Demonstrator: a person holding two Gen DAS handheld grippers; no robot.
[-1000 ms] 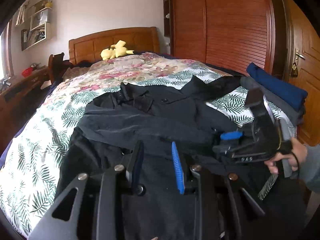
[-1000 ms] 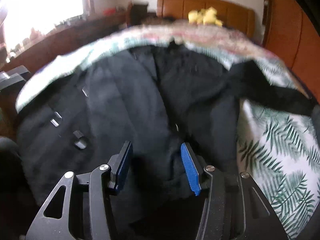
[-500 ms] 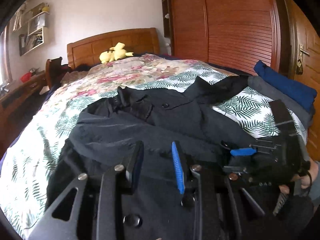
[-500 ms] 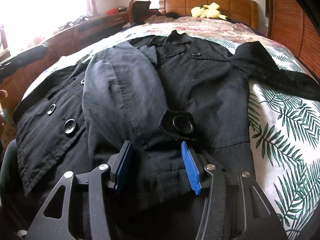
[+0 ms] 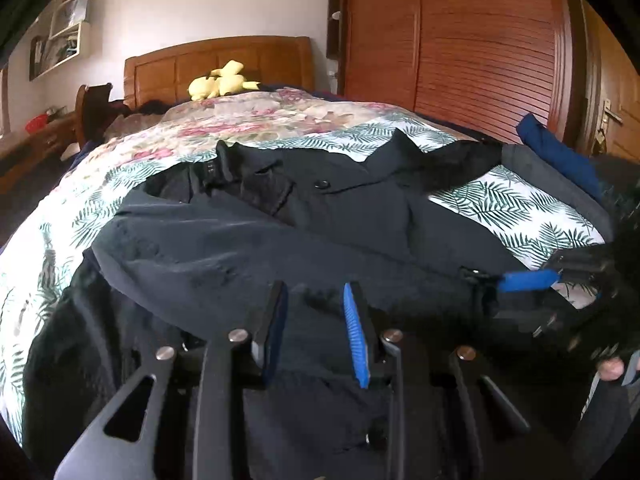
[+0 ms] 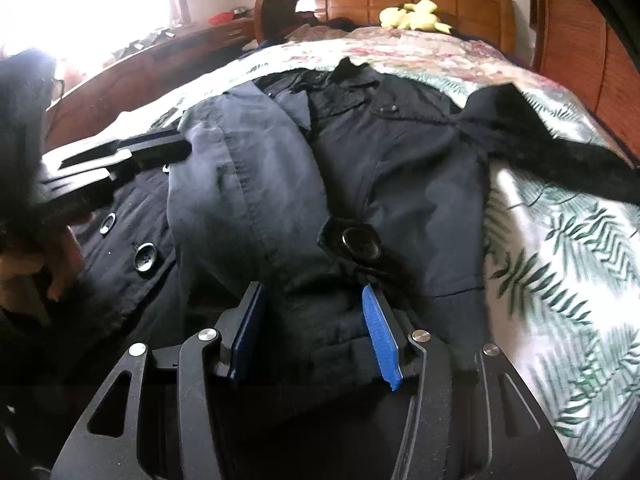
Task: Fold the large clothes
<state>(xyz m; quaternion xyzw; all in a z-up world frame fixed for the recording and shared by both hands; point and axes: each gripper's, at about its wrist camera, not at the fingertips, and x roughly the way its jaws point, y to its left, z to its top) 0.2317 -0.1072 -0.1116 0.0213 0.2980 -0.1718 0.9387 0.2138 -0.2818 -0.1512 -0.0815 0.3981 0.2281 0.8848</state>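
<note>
A large black coat (image 5: 280,248) lies face up on the bed, collar toward the headboard. One sleeve (image 6: 240,184) is folded across its front; the other sleeve (image 6: 540,148) stretches out to the right. My left gripper (image 5: 316,320) sits low over the near part of the coat with dark cloth filling the narrow gap between its pads. Seen from the right wrist, the left gripper (image 6: 160,148) meets the edge of the folded sleeve. My right gripper (image 6: 312,320) is shut on a thick bunch of coat fabric just below a big button (image 6: 360,242); its blue finger (image 5: 524,281) shows at the coat's right edge.
The leaf-print bedspread (image 5: 520,208) is bare to the right of the coat. Folded blue and grey clothes (image 5: 560,156) lie at the bed's right edge by a wooden wardrobe (image 5: 460,40). A yellow plush toy (image 5: 220,82) rests at the headboard. A desk (image 6: 180,52) runs along the left.
My left gripper came down and forward, so the coat now sits closer under it. The right wrist view went from blurred to steady, with the same bunch of fabric between its pads.
</note>
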